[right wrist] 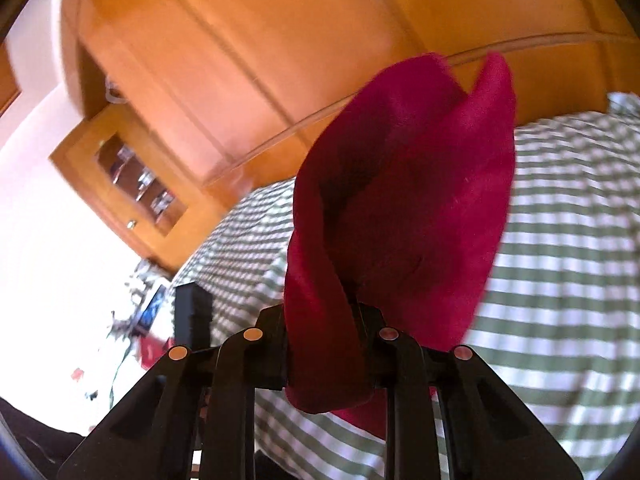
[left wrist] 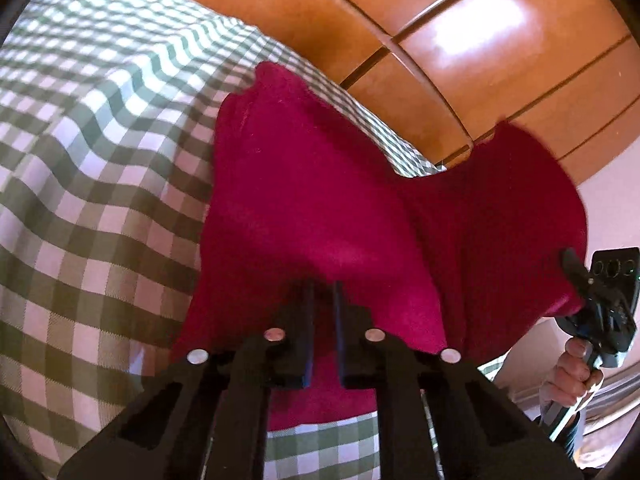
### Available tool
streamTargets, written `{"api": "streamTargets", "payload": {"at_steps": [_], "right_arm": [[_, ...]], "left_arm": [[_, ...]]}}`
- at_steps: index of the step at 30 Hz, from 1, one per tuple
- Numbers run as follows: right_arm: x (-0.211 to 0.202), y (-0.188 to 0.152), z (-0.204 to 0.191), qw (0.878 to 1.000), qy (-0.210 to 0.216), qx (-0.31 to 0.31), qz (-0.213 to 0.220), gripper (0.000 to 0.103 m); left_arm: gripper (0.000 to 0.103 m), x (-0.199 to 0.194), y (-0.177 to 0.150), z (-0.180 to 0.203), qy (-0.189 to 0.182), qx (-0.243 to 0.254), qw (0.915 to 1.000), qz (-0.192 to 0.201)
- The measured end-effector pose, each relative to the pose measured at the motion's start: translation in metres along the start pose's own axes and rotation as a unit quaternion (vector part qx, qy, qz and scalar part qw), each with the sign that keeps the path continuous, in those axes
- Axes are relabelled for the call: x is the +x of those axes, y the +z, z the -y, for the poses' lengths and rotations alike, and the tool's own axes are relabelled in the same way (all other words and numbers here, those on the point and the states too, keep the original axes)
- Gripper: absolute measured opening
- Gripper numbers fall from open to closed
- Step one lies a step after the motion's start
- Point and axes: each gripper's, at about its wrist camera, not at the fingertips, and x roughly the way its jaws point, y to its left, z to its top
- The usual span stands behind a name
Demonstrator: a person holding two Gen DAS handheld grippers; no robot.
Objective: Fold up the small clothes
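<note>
A magenta cloth (left wrist: 320, 200) lies partly on the green-and-white checked bedspread (left wrist: 100, 160) and is lifted at two edges. My left gripper (left wrist: 323, 292) is shut on its near edge, with a narrow gap showing between the fingers. My right gripper (left wrist: 576, 276) shows in the left wrist view, shut on the cloth's right corner and holding it up. In the right wrist view the cloth (right wrist: 412, 200) drapes over and hides the right gripper's (right wrist: 324, 316) fingertips and stands up above the bedspread (right wrist: 560, 260).
A wooden wardrobe (left wrist: 460, 40) stands behind the bed. In the right wrist view a wooden cabinet with a glass door (right wrist: 136, 180) hangs on the white wall at left, and a black object (right wrist: 194, 312) sits by the bed's edge.
</note>
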Motion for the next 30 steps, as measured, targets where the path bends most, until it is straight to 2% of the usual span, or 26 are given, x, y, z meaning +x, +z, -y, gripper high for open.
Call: {"api": "streamTargets", "payload": {"at_steps": [1,5,6,7,9,14,16,19,20,21,25,28,30], "right_arm": [[0.009,0.002,-0.006,1.000,0.005,-0.007,-0.007,0.021],[0.049,-0.002,-0.034,0.998,0.028,-0.037,-0.043,0.021],[0.061,-0.004,-0.040,0.997,0.029,-0.045,-0.055,0.021],[0.075,-0.007,-0.044,0.996,0.029,-0.050,-0.070,0.021],[0.098,-0.014,-0.051,0.993,0.025,-0.059,-0.094,0.021],[0.149,-0.039,-0.062,0.984,-0.011,-0.090,-0.150,0.021],[0.158,-0.050,-0.069,0.980,-0.030,-0.117,-0.161,0.021],[0.160,-0.062,-0.085,0.967,-0.061,-0.186,-0.165,0.023],[0.159,-0.063,-0.086,0.963,-0.068,-0.203,-0.166,0.030],[0.156,-0.066,-0.090,0.960,-0.064,-0.217,-0.164,0.033],[0.135,-0.069,-0.095,0.967,-0.002,-0.206,-0.152,0.057],[0.108,-0.074,-0.086,0.974,0.032,-0.179,-0.138,0.058],[0.082,-0.075,-0.068,0.980,0.033,-0.148,-0.127,0.058]], "left_arm": [[0.001,0.001,0.001,-0.003,-0.001,-0.003,1.0000,-0.001],[0.002,-0.008,0.004,-0.007,0.001,-0.006,0.9999,0.008],[0.008,-0.015,0.005,-0.009,0.005,-0.008,0.9998,0.017],[0.022,-0.021,0.006,-0.011,0.003,-0.013,0.9997,0.022],[0.036,-0.041,0.010,-0.021,-0.003,-0.034,0.9983,0.047],[0.040,-0.077,0.016,-0.042,0.015,-0.057,0.9948,0.084],[0.049,-0.085,0.017,-0.050,0.006,-0.071,0.9936,0.087],[0.053,-0.086,0.023,-0.053,-0.017,-0.086,0.9925,0.085],[0.056,-0.085,0.025,-0.051,-0.025,-0.087,0.9924,0.083],[0.063,-0.084,0.026,-0.050,-0.036,-0.089,0.9922,0.080],[0.078,-0.070,0.043,-0.040,-0.071,-0.088,0.9915,0.065],[0.079,-0.054,0.058,-0.031,-0.065,-0.078,0.9939,0.043],[0.079,-0.047,0.065,-0.028,-0.043,-0.072,0.9959,0.034]]}}
